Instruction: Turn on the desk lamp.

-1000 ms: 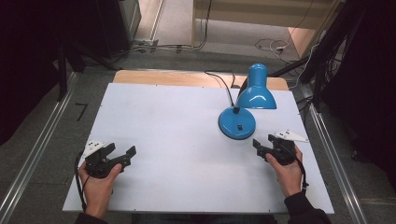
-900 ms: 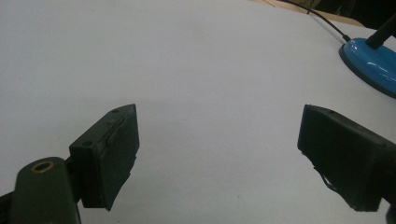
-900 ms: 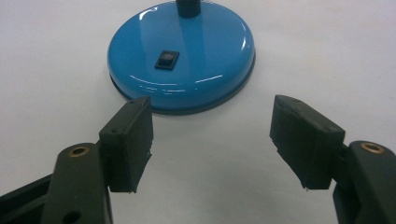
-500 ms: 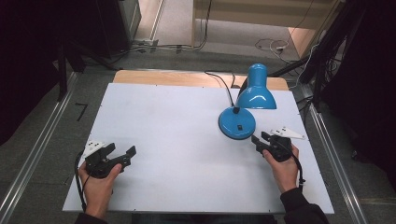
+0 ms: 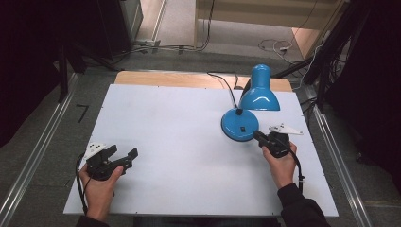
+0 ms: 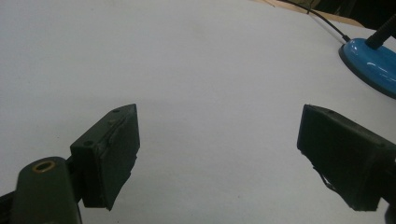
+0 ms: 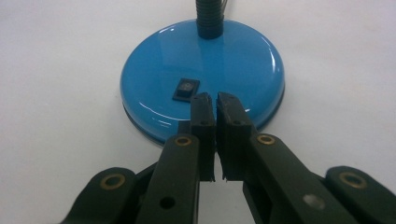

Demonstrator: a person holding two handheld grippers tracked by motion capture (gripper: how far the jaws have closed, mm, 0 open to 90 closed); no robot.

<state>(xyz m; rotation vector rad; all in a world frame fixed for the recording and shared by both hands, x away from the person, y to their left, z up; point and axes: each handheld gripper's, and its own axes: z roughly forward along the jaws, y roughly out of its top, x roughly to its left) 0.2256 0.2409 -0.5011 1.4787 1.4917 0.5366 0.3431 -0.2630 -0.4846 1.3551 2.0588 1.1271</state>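
Note:
A blue desk lamp stands at the table's right: round base (image 5: 239, 124) with a black rocker switch (image 7: 186, 88) on top, and a shade (image 5: 259, 93) bent down behind it. My right gripper (image 5: 259, 137) is shut with nothing between its jaws, its tips (image 7: 215, 99) over the base's near rim, just right of the switch. My left gripper (image 5: 123, 155) rests at the table's near left, jaws wide open and empty over bare white surface. The lamp base (image 6: 371, 59) lies far off in the left gripper view.
The white tabletop (image 5: 179, 127) has a wooden strip (image 5: 161, 78) along its far edge. The lamp's black cord (image 5: 224, 81) runs off the back. Metal rails (image 5: 38, 151) flank the table. Cables lie on the floor behind.
My right gripper has moved forward and left, from the table's right side up to the lamp base's near rim. The left gripper has stayed put.

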